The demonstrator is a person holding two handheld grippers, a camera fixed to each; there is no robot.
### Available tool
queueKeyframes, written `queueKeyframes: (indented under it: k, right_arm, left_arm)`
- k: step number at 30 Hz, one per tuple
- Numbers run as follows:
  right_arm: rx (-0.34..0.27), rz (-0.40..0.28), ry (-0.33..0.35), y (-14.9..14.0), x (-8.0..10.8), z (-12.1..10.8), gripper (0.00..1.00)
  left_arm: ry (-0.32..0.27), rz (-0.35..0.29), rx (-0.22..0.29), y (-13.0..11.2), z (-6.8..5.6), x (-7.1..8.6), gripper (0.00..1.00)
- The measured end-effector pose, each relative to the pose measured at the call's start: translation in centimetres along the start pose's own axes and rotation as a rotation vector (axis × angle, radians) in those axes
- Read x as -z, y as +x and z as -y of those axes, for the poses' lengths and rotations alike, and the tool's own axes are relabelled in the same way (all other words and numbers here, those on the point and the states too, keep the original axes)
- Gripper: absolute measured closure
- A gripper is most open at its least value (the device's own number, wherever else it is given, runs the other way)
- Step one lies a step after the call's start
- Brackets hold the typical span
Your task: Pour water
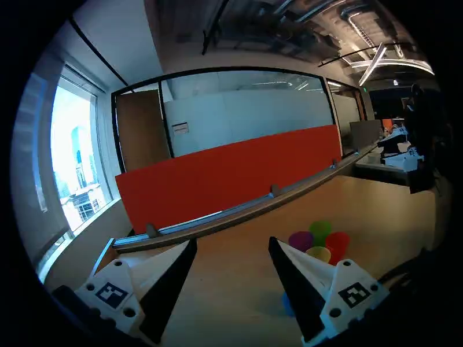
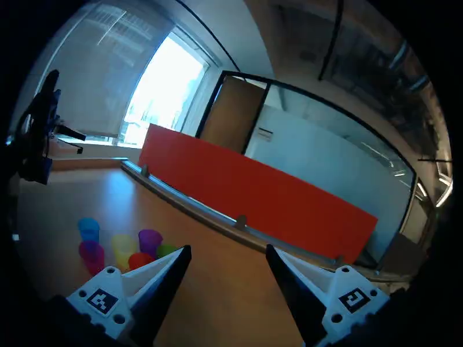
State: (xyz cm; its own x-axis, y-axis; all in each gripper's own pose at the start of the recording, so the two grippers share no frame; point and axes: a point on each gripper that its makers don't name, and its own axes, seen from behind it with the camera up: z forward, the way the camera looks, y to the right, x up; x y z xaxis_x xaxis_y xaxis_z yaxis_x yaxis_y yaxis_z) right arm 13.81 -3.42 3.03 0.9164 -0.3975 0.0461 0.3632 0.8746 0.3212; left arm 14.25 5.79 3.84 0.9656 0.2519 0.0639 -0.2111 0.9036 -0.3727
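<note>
Plastic cups [image 1: 318, 253], small, translucent and brightly coloured, stand in a tight cluster on the light wooden tabletop [image 1: 370, 214]. In the left gripper view the cluster sits at about 4 o'clock, just beyond the tip of the right-hand finger. It includes a purple cup [image 1: 301, 240], a green cup [image 1: 320, 230] and a red cup [image 1: 337, 243], with a yellow cup [image 1: 318, 255] in front of them, all packed close together. A blue cup [image 1: 286, 303] peeks out at 5 o'clock, mostly hidden behind that finger. The left gripper [image 1: 231, 242] points across the table toward the long orange divider panel [image 1: 231, 173]. Its 2 white-and-black fingers stand wide apart, with bare wood between them.

In the right gripper view the cups lie at 8 o'clock, to the left of the left-hand finger. 6 show here: the blue cup sits farthest toward 9 o'clock, with a magenta cup [image 2: 92, 254] just beside it. The yellow, purple, red and green ones are grouped nearer the finger. The right gripper [image 2: 227, 248] also has its jaws spread open, gripping nothing, over the tabletop. The orange panel runs from 10 o'clock down to 4 o'clock. Behind it stand a frosted glass wall [image 2: 324, 150] and a brown wooden door [image 2: 231, 113] near 12 o'clock, and a bright window [image 2: 162, 87] shines at 11 o'clock. A dark object [image 2: 36, 136] at 9 o'clock is too dim to identify.
</note>
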Motion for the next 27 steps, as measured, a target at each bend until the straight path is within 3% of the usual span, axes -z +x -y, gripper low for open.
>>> queueKeyframes:
  k: [4, 11, 17, 27]
  right_arm:
    - [0.0, 0.017, 0.023, -0.1, 0.0, 0.4, 0.0]
    - [-0.073, 0.056, 0.103, -0.2, -0.2, 1.6, 0.0]
    - [-0.122, 0.089, 0.145, -0.1, -0.2, 2.2, 0.0]
    - [-0.17, 0.172, 0.214, -0.8, 0.1, 3.1, 0.0]
  left_arm:
    - [-0.016, 0.014, -0.004, -0.2, -0.1, 0.0, 0.08]
    - [-0.099, 0.038, 0.025, -0.7, -1.4, -0.1, 0.08]
    - [-0.131, 0.054, 0.051, -0.6, -1.6, -0.2, 0.08]
    - [-0.207, 0.119, 0.075, -1.3, -2.7, -0.4, 0.08]
